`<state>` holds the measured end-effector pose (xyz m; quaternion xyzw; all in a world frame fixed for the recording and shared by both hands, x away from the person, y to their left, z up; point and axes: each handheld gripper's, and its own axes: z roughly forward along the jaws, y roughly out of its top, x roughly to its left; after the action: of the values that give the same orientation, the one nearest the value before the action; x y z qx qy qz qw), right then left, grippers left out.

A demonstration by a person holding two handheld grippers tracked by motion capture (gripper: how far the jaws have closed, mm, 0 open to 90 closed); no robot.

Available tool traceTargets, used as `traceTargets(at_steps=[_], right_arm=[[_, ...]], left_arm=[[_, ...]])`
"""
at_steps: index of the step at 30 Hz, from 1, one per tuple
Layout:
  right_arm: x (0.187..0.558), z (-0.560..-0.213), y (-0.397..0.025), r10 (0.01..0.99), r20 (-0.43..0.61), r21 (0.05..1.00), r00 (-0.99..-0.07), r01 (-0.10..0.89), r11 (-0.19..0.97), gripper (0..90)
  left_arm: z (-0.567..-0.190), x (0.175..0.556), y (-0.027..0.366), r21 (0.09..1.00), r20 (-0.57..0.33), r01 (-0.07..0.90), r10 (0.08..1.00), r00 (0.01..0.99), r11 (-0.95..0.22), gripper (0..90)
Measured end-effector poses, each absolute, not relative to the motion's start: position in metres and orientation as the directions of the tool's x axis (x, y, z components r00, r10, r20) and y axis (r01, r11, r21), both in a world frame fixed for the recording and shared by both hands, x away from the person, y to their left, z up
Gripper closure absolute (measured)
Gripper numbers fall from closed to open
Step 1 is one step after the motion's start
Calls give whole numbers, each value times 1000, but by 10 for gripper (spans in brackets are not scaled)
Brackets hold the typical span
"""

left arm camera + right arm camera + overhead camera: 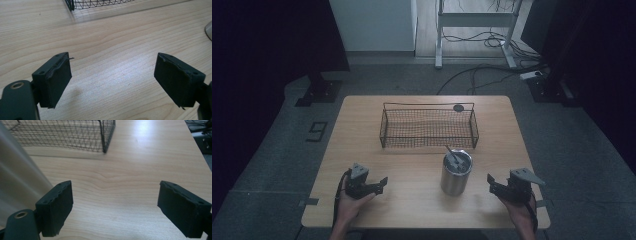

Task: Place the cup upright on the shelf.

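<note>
Jaws on both grippers, left [383, 181] and right [490, 180], gape wide and empty; one steel cup [456, 174] and one wire basket [429, 125] occupy the tabletop [412, 165].

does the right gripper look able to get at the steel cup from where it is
Probably yes. The right gripper sits open beside the steel cup, with bare table between them. The wire basket stands behind the cup, out of the way.

The high view is dim and slightly soft, with dark corners around the pale wooden table [412, 165], while both gripper views are brighter, with white glare on the wood, soft shadows under the black jaws and a blurred black wire basket [62, 135].
</note>
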<state>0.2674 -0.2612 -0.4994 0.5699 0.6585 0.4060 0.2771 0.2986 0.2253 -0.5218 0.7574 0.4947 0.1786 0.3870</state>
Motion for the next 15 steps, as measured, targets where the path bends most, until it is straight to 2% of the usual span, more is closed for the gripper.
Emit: traceTargets(at_steps=[15], right_arm=[[250,-473,-247,953,118,883,-279,469,28,126]], left_arm=[[-522,299,224,762,-110,611,887,448,-214,144]])
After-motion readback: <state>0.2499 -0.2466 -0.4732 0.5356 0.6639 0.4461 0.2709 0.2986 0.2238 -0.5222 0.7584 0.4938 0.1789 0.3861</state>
